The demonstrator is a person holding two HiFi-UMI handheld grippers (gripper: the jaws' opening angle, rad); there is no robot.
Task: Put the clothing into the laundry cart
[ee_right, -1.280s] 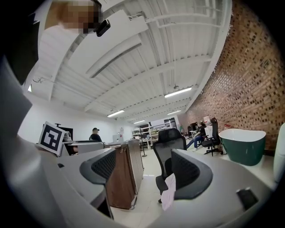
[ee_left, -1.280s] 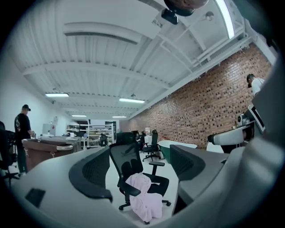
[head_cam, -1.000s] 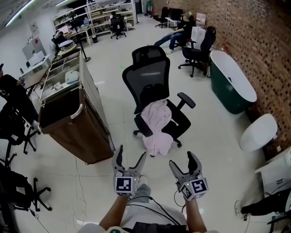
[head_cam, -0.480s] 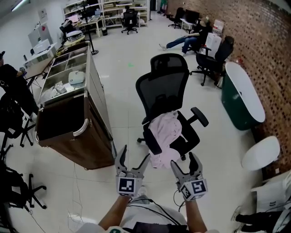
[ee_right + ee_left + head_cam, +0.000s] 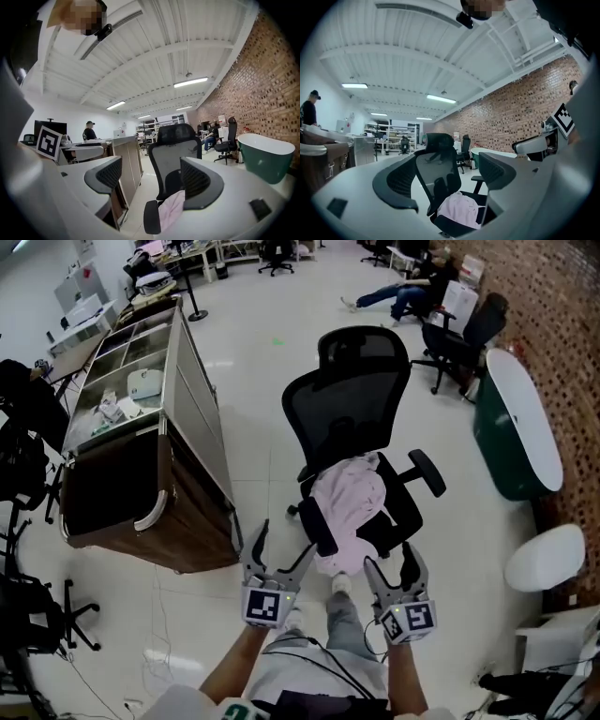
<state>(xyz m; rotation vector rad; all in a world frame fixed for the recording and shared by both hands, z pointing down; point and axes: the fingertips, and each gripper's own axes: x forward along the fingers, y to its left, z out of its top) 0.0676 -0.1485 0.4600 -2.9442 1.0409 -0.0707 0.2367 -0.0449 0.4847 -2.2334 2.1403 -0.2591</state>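
We are holding both tools out in front of us, low and side by side, and both are pointing at the office chair (image 5: 361, 409) just ahead. The left tool (image 5: 279, 545) is released, its jaws standing apart with nothing pressed between them; in its own view the pink garment (image 5: 459, 211) is showing through the gap, but well beyond the pads. The right tool (image 5: 392, 563) is likewise released and empty, its jaws spread and framing the chair's near armrest and a strip of the same pink cloth. The garment is lying crumpled on the chair seat (it is not in the cart). Its long axis is running from the base of the backrest down toward us. The far end is bunching against the backrest, and the near end is spilling over the seat's front edge and hanging toward the floor (image 5: 253, 362). In the head view that line is tilting slightly, upper right to lower left. The chair is facing us, its backrest on the far side. The laundry cart (image 5: 192, 521), brown with a dark open top, is standing on the floor to the left of the chair, near it but not touching, and the left tool is hovering just beside the cart's near corner. A dark green bathtub (image 5: 516, 427) is sitting well off to the right by the brick wall.
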